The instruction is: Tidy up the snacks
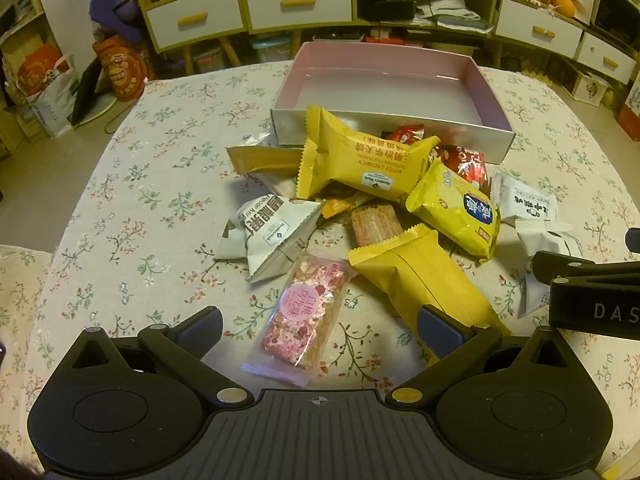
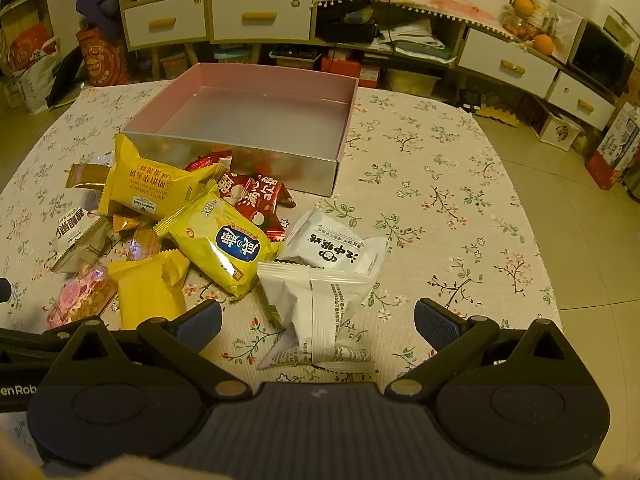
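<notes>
Underneath, a floral tablecloth (image 2: 440, 184) meets white-drawered shelving (image 2: 260, 16) behind.

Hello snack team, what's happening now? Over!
Left tool open over the pink nougat bar. Right tool open over the white wrapped snack. Pink-lined cardboard box holds nothing. Snacks piled against its front wall.

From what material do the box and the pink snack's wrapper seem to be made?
The box looks like cardboard with a glossy silver outside that mirrors the snacks, and a matte pink inside. The pink snack's wrapper seems to be clear plastic film: the contents show through it.
</notes>
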